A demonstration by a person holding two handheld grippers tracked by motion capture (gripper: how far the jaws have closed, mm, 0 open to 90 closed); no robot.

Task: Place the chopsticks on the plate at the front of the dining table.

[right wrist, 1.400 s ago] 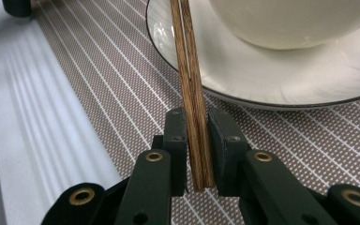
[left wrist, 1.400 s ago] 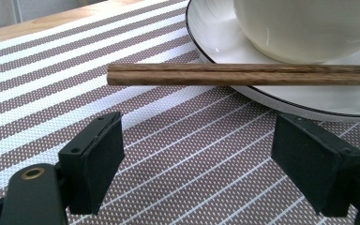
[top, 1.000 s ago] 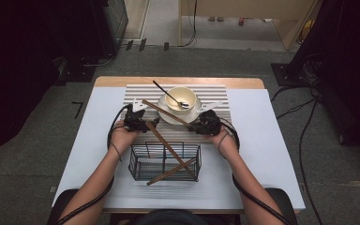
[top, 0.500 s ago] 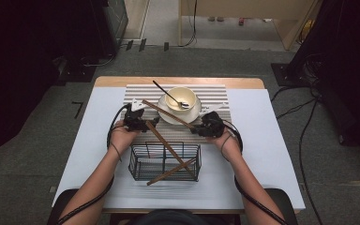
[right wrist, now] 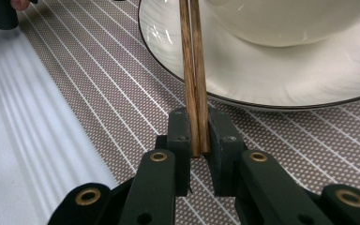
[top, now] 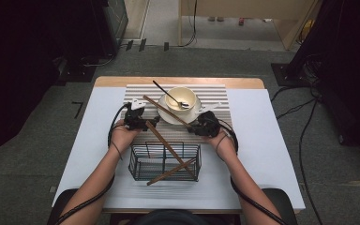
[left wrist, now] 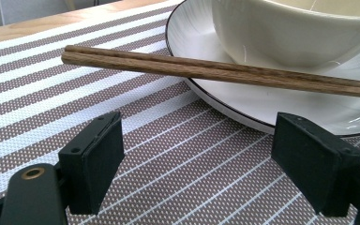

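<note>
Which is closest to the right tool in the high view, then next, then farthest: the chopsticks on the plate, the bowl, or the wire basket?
From the right tool:
1. Chopsticks: clamped in its jaws, slanting up-left over the plate's rim.
2. Bowl: just beyond it, on the plate.
3. Basket: lower left, toward the person; its near corner makes this a close call with the bowl.

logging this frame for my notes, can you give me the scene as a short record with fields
right gripper: shut on the chopstick pair, jaws have just been closing
chopstick pair: lying across the plate rim, one end between the right pads
left gripper: open, nothing between the jaws, facing the chopsticks' far end
plate: on the striped mat, bowl with a spoon on it
wire basket: near the person, two more chopsticks leaning in it
</note>
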